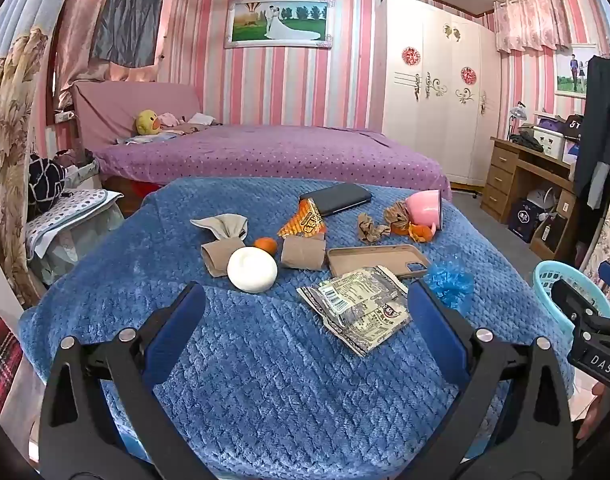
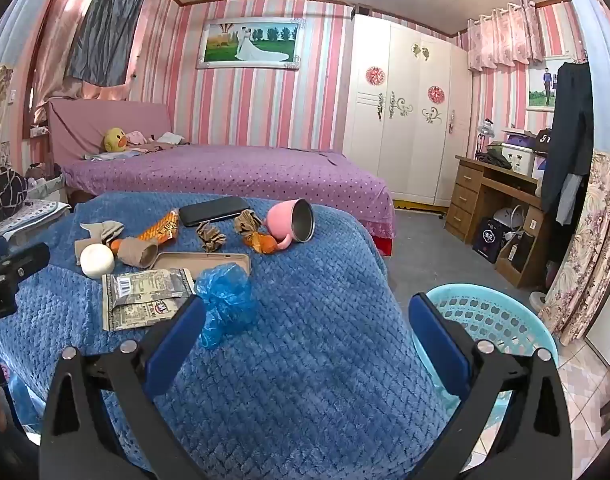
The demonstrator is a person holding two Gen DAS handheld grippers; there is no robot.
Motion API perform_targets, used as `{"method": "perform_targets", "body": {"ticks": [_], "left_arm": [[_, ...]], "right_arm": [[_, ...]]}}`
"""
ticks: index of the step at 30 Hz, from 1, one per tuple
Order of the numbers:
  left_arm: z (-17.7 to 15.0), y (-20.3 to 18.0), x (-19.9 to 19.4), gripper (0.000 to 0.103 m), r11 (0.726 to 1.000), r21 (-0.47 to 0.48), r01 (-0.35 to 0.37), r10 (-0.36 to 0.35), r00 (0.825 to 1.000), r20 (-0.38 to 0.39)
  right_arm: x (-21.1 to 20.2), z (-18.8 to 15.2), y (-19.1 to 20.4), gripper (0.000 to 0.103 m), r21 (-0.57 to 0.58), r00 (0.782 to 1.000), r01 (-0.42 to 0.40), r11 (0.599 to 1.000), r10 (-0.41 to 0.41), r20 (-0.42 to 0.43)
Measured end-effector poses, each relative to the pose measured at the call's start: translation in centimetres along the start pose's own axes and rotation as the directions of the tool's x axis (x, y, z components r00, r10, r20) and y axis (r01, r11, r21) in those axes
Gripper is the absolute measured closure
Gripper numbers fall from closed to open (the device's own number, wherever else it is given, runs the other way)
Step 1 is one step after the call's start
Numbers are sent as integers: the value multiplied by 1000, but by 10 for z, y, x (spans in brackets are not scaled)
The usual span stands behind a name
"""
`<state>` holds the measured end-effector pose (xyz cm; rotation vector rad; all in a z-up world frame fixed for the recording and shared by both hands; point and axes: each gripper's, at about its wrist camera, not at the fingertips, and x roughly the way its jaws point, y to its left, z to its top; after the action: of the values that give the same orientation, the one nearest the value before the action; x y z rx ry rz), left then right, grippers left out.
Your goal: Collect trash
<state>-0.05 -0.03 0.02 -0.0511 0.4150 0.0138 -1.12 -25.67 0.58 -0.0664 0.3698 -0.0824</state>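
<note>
Blue quilted fleece blanket [image 1: 265, 360] covers the table and all the trash lies on it, nothing picked yet as far as I can judge. My left gripper [image 1: 305, 312] hangs above the near edge, fingers spread wide and empty; my right gripper [image 2: 307, 320] is the same, wide and empty, over the table's right corner. Nearest trash: crumpled blue plastic bag [image 2: 225, 300] just beside my right inner finger, and flat grey-white printed snack wrapper [image 1: 355, 310] touching the bag's left side. Light turquoise perforated plastic basket [image 2: 485, 320] sits on the floor right of the table, near the right gripper, so I take it as the bin. Next move, I judge: right gripper shifts left, lowers over the bag, pinches it, swings to the basket. Further back: two brown cardboard rolls [image 1: 303, 254], orange snack packet [image 1: 305, 222], crumpled brown paper wads [image 1: 371, 230], orange peel [image 1: 419, 232]. Not trash, avoid: beige phone case [image 1: 377, 258] touching the wrapper, black phone [image 1: 339, 198], tipped pink mug [image 1: 423, 208], white round disc [image 1: 252, 270], whole small orange [image 1: 265, 245]. Soft fleece may snag on a low pinch.
</note>
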Motion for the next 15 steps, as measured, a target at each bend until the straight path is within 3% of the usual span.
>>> {"method": "perform_targets", "body": {"ticks": [15], "left_arm": [[0, 4, 1, 5, 1000, 4, 1, -1, 1000, -4]], "right_arm": [[1, 0, 0, 4, 1, 1000, 0, 1000, 0, 2]]}}
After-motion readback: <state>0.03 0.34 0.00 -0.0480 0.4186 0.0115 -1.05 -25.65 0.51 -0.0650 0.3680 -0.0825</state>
